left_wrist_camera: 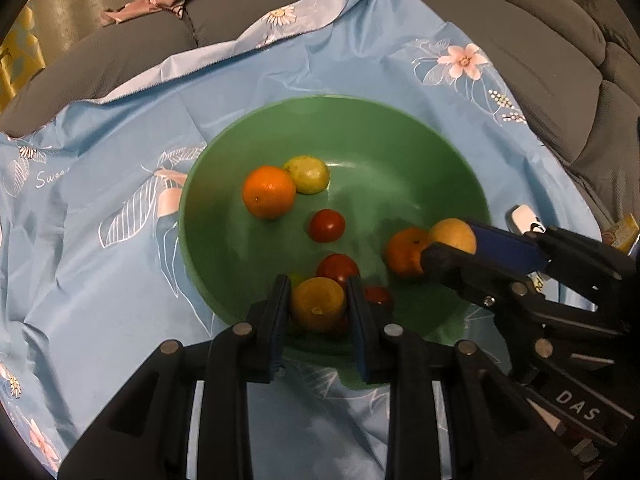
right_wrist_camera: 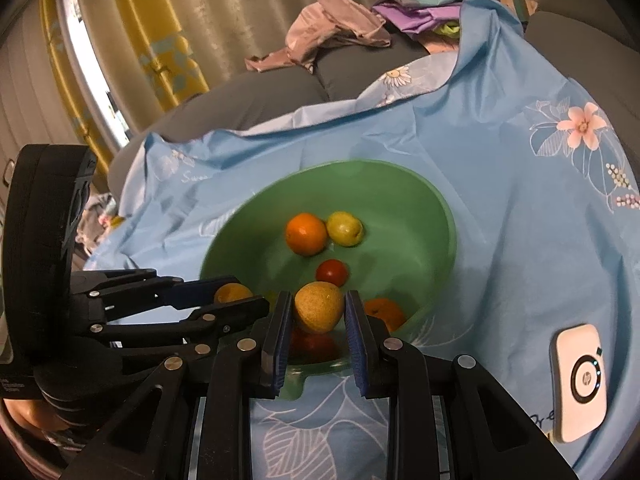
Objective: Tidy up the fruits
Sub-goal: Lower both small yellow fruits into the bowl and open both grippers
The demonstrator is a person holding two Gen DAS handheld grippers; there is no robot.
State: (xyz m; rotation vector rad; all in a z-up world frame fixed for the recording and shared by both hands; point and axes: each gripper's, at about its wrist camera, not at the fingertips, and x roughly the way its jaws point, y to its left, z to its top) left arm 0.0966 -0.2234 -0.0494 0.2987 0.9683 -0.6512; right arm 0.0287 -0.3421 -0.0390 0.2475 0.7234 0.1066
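A green bowl (left_wrist_camera: 224,168) sits on a blue flowered cloth and holds an orange (left_wrist_camera: 269,191), a yellow-green fruit (left_wrist_camera: 310,174), red tomatoes (left_wrist_camera: 326,225) and another orange (left_wrist_camera: 404,254). My left gripper (left_wrist_camera: 318,304) is shut on a yellow-orange fruit (left_wrist_camera: 318,306) over the bowl's near side. My right gripper (right_wrist_camera: 318,308) is shut on a yellow pear-like fruit (right_wrist_camera: 318,306) above the bowl's near rim (right_wrist_camera: 448,216). Each gripper shows in the other's view: the right (left_wrist_camera: 456,246), the left (right_wrist_camera: 236,300).
The blue cloth (left_wrist_camera: 100,280) covers a grey sofa (left_wrist_camera: 540,60). A white HP device (right_wrist_camera: 580,380) lies on the cloth right of the bowl. Crumpled clothes (right_wrist_camera: 336,28) lie on the sofa behind. Curtains (right_wrist_camera: 160,40) hang at the back left.
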